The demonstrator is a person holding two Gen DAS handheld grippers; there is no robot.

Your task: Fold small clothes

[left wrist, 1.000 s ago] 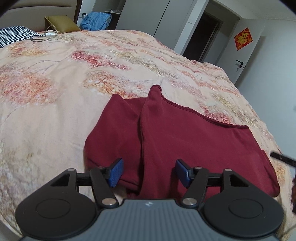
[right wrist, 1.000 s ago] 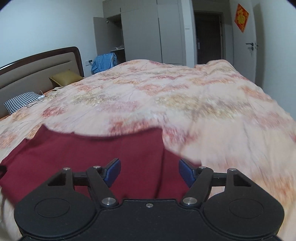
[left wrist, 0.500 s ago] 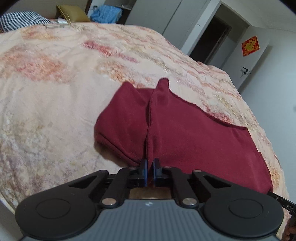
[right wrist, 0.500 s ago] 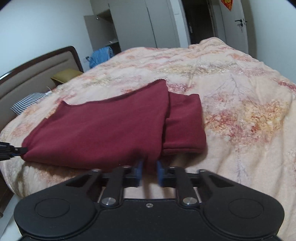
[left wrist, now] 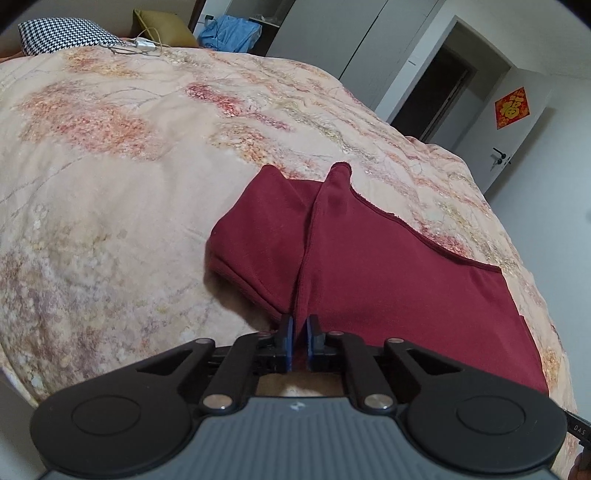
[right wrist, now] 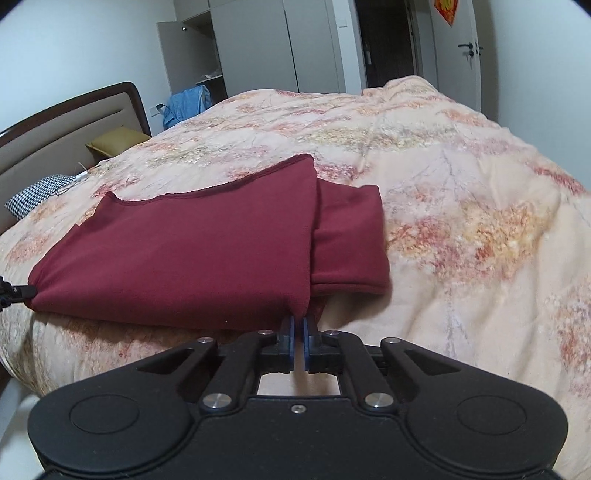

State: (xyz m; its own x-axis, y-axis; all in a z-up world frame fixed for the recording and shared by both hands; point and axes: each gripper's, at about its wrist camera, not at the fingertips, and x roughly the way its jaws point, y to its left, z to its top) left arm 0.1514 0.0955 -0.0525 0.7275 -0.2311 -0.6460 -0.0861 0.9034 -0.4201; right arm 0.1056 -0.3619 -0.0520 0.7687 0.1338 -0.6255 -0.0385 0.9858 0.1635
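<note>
Cloth first: the dark red garment point(left wrist: 388, 280) lies spread on the flowered quilt point(left wrist: 110, 184) near the bed's front edge, body flat, with a sleeve point(left wrist: 258, 236) tucked out at one side and another sleeve point(right wrist: 351, 240) at the other. My left gripper point(left wrist: 300, 345) has just been closing, and its blue pads now pinch the near hem where body and sleeve meet, with fabric between them. My right gripper point(right wrist: 300, 345) has likewise just been closing on the opposite near corner; its pads stand almost together with the cloth's edge running into the slit, so I judge it a grip on a thin bite of hem. From the right wrist view I can see my other gripper's tip at the far left corner of the cloth, so both near corners are held. The step in hand looks like carrying this near edge over toward the far edge. To do it well I should lift both corners together and level, keep the hem taut between my two hands so no sag drags the sleeves loose, and lay the edge down square on the neckline point(right wrist: 207, 190). The houndstooth pillow point(left wrist: 62, 35) and the olive cushion point(right wrist: 118, 142) sit well apart, out of my path.
</note>
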